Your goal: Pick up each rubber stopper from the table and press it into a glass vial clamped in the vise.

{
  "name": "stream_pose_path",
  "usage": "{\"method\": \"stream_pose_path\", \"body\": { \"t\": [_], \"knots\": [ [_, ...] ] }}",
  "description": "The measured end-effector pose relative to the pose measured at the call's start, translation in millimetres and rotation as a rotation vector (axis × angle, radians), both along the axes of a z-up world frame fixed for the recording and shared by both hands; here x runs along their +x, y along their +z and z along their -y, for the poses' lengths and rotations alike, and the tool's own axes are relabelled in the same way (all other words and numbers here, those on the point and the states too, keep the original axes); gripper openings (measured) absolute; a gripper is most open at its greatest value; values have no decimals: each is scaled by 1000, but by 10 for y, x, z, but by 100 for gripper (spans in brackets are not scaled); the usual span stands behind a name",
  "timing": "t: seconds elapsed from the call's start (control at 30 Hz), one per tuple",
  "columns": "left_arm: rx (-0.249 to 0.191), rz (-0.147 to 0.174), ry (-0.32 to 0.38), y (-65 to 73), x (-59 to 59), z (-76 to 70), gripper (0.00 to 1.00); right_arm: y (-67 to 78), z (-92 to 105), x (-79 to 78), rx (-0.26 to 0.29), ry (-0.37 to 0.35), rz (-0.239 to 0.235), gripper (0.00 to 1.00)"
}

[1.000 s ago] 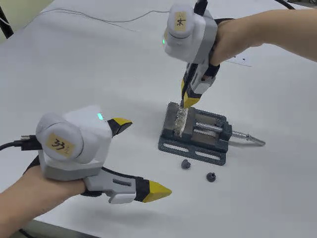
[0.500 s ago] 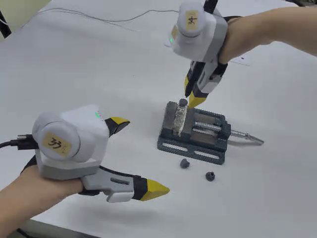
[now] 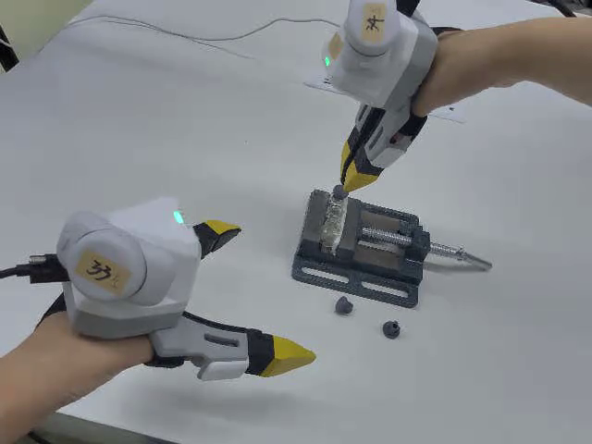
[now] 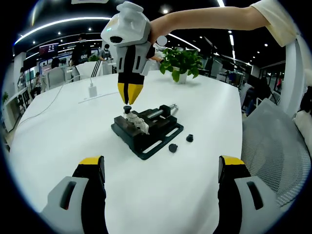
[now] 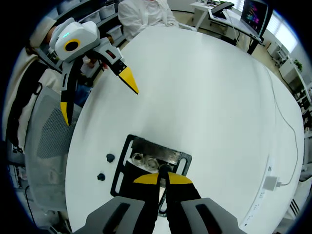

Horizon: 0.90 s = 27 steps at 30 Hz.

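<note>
Where the dark grey metal vise (image 3: 365,250) stands, right tool (image 3: 351,180), jaws together, hangs just over the black rubber stopper (image 3: 339,192) atop it; left tool (image 3: 262,291), jaws apart, well clear.

You're in an open-plan office. Beyond your round white table (image 4: 58,126), people (image 4: 57,68) sit at desks under long strip lights (image 4: 63,22). A potted plant (image 4: 182,62) stands at its far edge and a mesh chair (image 4: 273,141) just beside it.

The left claw (image 3: 259,291) and right claw (image 3: 354,176) are white, with yellow handwritten stickers (image 3: 102,269), green lights (image 3: 176,217) and yellow-tipped black jaws; a black cable (image 3: 23,270) leaves the left.
</note>
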<state>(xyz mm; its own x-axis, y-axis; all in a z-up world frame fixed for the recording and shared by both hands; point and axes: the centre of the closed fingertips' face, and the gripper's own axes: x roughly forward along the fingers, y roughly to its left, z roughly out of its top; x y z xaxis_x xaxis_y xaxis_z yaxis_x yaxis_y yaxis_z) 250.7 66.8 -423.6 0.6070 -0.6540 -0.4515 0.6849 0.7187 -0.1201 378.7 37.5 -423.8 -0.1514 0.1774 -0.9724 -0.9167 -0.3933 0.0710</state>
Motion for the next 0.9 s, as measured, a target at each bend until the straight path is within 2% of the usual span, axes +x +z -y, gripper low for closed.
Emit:
{"method": "stream_pose_path", "body": {
  "t": [0.13,0.33,0.67,0.73,0.9],
  "knots": [
    [1,-4,0,-11,-8,-7,96,-28,-12,27,3,-6,3,0],
    [0,-10,2,-31,-9,-17,96,-38,-32,-13,8,-16,-1,0],
    [-9,-12,4,-32,3,0,96,-26,-27,-68,-22,-68,5,0],
    [-12,-11,6,-31,9,-1,96,-39,-39,-50,-28,-39,19,0],
    [-14,-17,11,-46,13,-8,96,-19,-51,-67,-36,-54,32,0]
  ]
}}
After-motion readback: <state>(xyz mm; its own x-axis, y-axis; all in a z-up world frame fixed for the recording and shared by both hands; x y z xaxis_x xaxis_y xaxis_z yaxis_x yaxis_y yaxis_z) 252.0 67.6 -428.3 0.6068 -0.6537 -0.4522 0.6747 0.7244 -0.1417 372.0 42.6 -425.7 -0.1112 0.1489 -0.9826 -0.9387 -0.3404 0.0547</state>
